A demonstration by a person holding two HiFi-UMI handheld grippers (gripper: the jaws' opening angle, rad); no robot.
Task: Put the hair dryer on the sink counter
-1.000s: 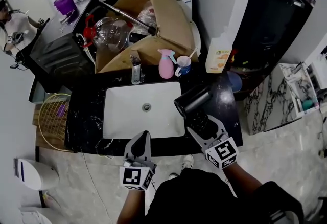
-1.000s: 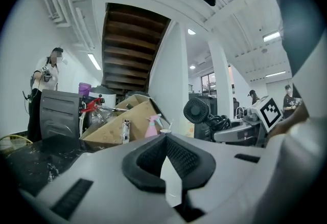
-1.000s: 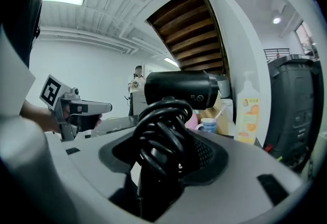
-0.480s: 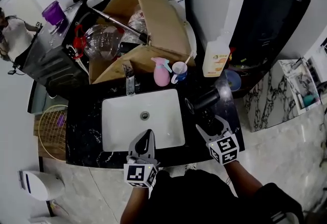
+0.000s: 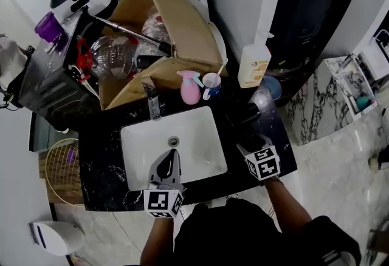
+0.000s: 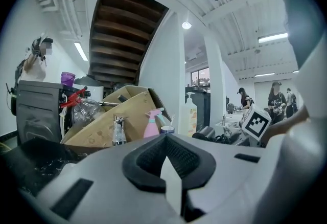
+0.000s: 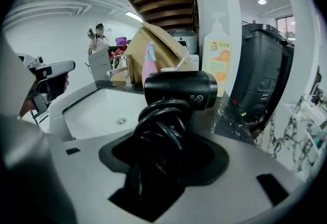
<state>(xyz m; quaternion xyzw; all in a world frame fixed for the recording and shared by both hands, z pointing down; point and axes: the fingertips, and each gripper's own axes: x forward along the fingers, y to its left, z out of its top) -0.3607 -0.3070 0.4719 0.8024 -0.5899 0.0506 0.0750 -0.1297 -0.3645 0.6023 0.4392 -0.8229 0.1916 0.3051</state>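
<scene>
- Head view: hair dryer (image 5: 249, 114) sat over the black surface (image 5: 103, 161), just right of the white basin (image 5: 194, 137); contact with the surface not resolvable from here.
- Head view: right tongs (image 5: 248, 132) were on the dryer's near end. Left tongs (image 5: 171, 158) hung over the basin's front edge, well apart from the dryer.
- Head view: faucet (image 5: 152, 101), pink spray bottle (image 5: 189, 90), cup (image 5: 211, 82) and soap bottle (image 5: 253, 64) lined the back, with a cardboard box (image 5: 182, 22) behind them.
- Left gripper view: jaws closed together, nothing between them.
- Right gripper view: jaws clamped on the dryer's cord-wrapped handle, barrel lying crosswise just beyond the tips, basin to its left.
</scene>
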